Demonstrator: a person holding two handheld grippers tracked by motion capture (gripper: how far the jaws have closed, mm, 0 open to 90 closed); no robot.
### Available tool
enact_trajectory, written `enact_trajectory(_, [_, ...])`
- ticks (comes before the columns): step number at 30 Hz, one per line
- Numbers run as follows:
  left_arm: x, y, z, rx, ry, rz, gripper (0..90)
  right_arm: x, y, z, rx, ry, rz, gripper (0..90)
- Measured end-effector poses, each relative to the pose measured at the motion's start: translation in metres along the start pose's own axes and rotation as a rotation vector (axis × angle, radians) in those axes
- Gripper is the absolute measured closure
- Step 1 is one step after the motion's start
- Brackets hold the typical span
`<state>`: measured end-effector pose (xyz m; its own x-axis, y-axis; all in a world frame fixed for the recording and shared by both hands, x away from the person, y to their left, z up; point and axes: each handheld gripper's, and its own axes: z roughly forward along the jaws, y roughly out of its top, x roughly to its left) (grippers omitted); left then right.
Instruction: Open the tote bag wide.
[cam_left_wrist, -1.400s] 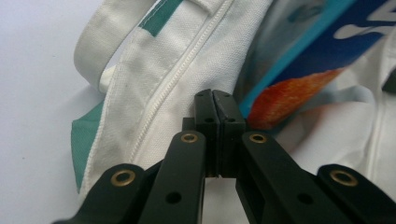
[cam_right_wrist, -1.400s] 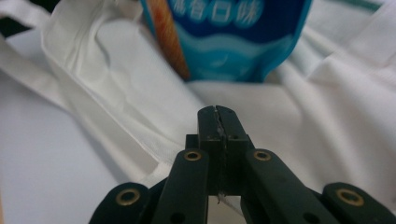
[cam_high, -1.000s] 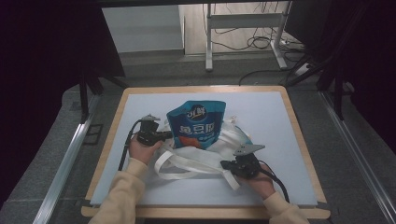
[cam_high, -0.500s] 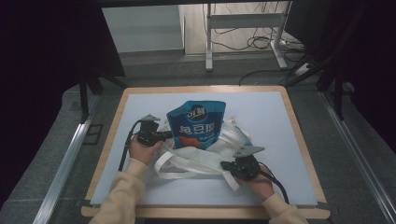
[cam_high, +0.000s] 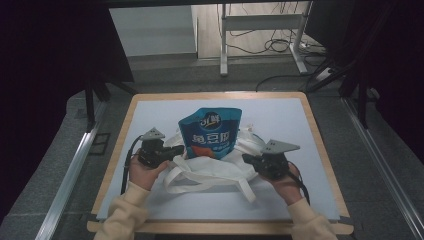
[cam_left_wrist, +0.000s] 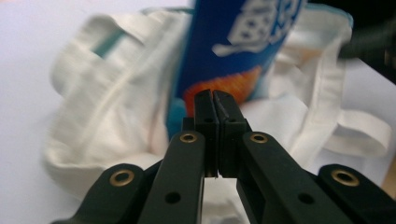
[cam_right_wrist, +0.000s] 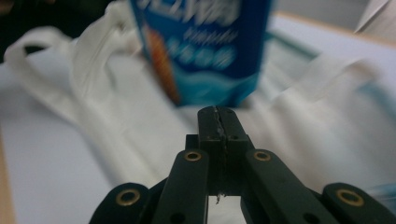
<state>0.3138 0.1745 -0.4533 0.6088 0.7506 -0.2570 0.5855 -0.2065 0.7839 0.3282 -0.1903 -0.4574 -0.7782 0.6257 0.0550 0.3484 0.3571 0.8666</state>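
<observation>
At table centre the blue pouch (cam_high: 211, 133) stands upright in the white tote bag (cam_high: 210, 170), long axis vertical, top edge twd 12; high view shows L gripper (cam_high: 176, 151) at 9, R gripper (cam_high: 248, 159) at 3, gripper views show both clenched, holding nothing.

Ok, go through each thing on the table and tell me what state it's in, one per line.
Blue pouch: upright, sealed top, standing on the bag.
White cloth bag: lying crumpled, handles splayed loose.
Left gripper: jaws shut, nothing visible between them, beside the pouch.
Right gripper: jaws shut, nothing visible between them, over the bag.
</observation>
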Motion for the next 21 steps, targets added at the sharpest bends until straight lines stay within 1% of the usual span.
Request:
enact_trajectory(2, [-0.004, -0.003, 0.005, 0.022, -0.006, 0.006, 88.3, -0.011, 0.01, -0.004, -0.012, -0.019, 0.011, 88.7])
enact_trajectory(4, [-0.006, -0.006, 0.009, 0.037, -0.009, 0.012, 88.2, -0.022, 0.019, -0.003, -0.006, -0.044, 0.018, 88.7])
enact_trajectory(7, [-0.008, -0.01, 0.013, 0.05, -0.009, 0.015, 87.9, -0.032, 0.031, 0.004, 0.017, -0.056, 0.018, 88.6])
enact_trajectory(10, [-0.009, -0.013, 0.016, 0.059, -0.011, 0.017, 88.3, -0.043, 0.041, 0.015, 0.037, -0.056, 0.034, 88.7])
enact_trajectory(11, [-0.009, -0.014, 0.016, 0.06, -0.013, 0.016, 88.4, -0.044, 0.044, 0.019, 0.044, -0.057, 0.029, 88.7])
enact_trajectory(15, [-0.008, -0.017, 0.016, 0.065, -0.018, 0.014, 88.8, -0.046, 0.048, 0.039, 0.103, -0.059, 0.017, 88.6])
enact_trajectory(16, [-0.008, -0.018, 0.016, 0.069, -0.018, 0.014, 88.7, -0.047, 0.047, 0.045, 0.127, -0.057, 0.017, 88.6])
enact_trajectory(18, [-0.007, -0.021, 0.017, 0.075, -0.019, 0.013, 88.8, -0.048, 0.045, 0.053, 0.149, -0.053, 0.015, 88.6])
enact_trajectory(21, [-0.007, -0.026, 0.018, 0.086, -0.025, 0.005, 88.9, -0.05, 0.041, 0.06, 0.187, -0.066, 0.001, 88.7])
